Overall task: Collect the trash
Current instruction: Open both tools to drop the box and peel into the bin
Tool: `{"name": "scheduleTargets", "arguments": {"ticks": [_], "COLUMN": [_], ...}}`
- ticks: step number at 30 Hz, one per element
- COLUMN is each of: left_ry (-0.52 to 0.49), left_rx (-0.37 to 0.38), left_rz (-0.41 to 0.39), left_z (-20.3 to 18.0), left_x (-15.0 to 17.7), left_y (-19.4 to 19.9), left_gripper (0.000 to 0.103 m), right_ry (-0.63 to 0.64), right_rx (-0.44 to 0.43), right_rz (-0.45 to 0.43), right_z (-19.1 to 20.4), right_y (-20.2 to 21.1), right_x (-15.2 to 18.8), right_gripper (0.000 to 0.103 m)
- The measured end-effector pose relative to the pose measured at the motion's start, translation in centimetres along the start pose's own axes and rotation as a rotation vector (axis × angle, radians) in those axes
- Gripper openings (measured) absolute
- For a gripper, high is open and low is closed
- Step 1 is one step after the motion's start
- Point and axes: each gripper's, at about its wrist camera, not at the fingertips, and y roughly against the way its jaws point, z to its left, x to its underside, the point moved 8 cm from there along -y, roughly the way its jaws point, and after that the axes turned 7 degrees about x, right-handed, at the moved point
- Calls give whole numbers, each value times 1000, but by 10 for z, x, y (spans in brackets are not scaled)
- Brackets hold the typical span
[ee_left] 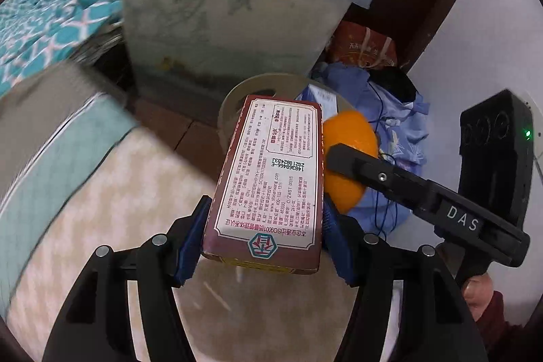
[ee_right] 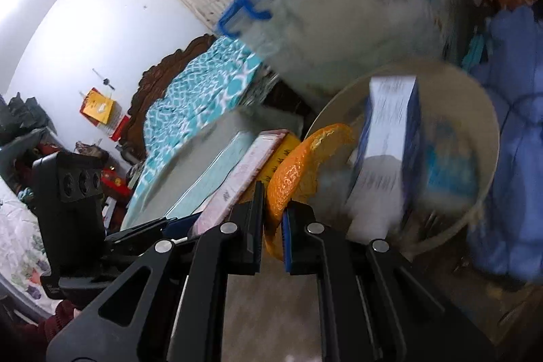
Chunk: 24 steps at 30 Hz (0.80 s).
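My left gripper [ee_left: 263, 229] is shut on a dark red carton [ee_left: 271, 178] with a white printed label, held above the round beige trash bin [ee_left: 234, 97]. My right gripper [ee_right: 273, 212] is shut on an orange peel [ee_right: 298, 165] and holds it at the bin's rim [ee_right: 488, 124]. The peel also shows in the left wrist view [ee_left: 353, 138], beside the carton, with the right gripper's finger across it. A blue and white box [ee_right: 390, 138] lies inside the bin. The red carton's edge [ee_right: 244, 172] shows left of the peel in the right wrist view.
A translucent storage tub [ee_left: 217, 22] with a blue clip handle stands behind the bin. Blue cloth [ee_left: 390, 111] and an orange bag [ee_left: 363, 46] lie to the bin's right. A bed with a teal patterned cover [ee_left: 44, 26] is at the left. The wall [ee_left: 475, 39] is at the right.
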Motion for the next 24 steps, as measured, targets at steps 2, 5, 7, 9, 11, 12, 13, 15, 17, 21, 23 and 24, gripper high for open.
{"name": "scheduleTargets", "arguments": {"ticks": [2,5,7,9,11,12,13,15,17,21,23,24], "left_ry": [-15,-37,-46,-47,-61,-67,-75,-93,-96,-64,-43,-27], "left_rx": [-6,-22,-39,-61,-69,-67,-66,-69,-66,-36,-33,-34], "left_rz": [16,40,62,74,77,81,80,67,54,12,-8,-17], "left_z": [-4,-7,-9,-9,-11,-13,-14,-17,-18,-16,-13,-10], "left_x": [-15,-37,-47,-51,-54,-54,-53,-51,-48,-36,-29,-23], "left_y": [-17,-44,-63,-75,-80,-81,-81,-76,-67,-35,-17,-8], "left_gripper": [60,60,66,80,80,80,80,80,80,80,81,81], "right_ry": [1,-47,-96,-126,-122,-109,-97,-98,-119,-177,-210,-220], "right_rx": [27,49,29,64,83,97,116,126,123,119,115,118], "right_rz": [-4,19,23,13,-61,-82,-97,-126,-154,-184,-185,-179], "right_z": [-12,-38,-51,-61,-63,-63,-63,-62,-63,-69,-72,-73], "right_y": [-5,-19,-21,-20,-6,-2,4,14,26,43,48,49], "right_x": [-14,-32,-38,-43,-48,-51,-52,-53,-51,-36,-22,-16], "right_gripper": [11,14,19,45,76,75,75,75,75,75,75,75]}}
